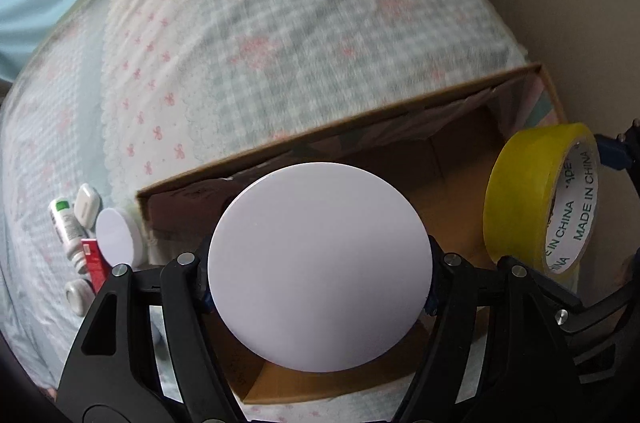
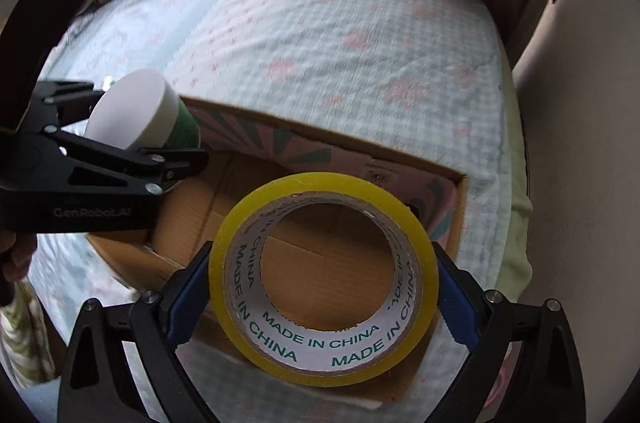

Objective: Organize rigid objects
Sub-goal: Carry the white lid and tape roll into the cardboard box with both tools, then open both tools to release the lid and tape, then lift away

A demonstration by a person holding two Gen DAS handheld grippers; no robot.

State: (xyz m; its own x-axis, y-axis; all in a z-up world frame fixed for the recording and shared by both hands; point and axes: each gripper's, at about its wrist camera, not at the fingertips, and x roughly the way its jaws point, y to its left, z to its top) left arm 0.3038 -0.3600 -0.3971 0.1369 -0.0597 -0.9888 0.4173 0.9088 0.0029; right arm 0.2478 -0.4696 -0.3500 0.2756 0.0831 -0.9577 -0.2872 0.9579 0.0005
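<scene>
White-lidded jar (image 1: 320, 267) in left tool (image 1: 320, 287) over cardboard box (image 1: 344, 127)

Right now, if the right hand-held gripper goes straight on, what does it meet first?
Probably the bare brown floor of the open cardboard box, seen through the hole of the yellow tape roll it holds; depth is unclear.

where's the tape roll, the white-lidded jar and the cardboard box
tape roll (image 2: 240, 223), right wrist view, on its yellow outer band
white-lidded jar (image 1: 320, 263), left wrist view, on the flat white lid
cardboard box (image 2: 460, 211), right wrist view, on its right wall
</scene>
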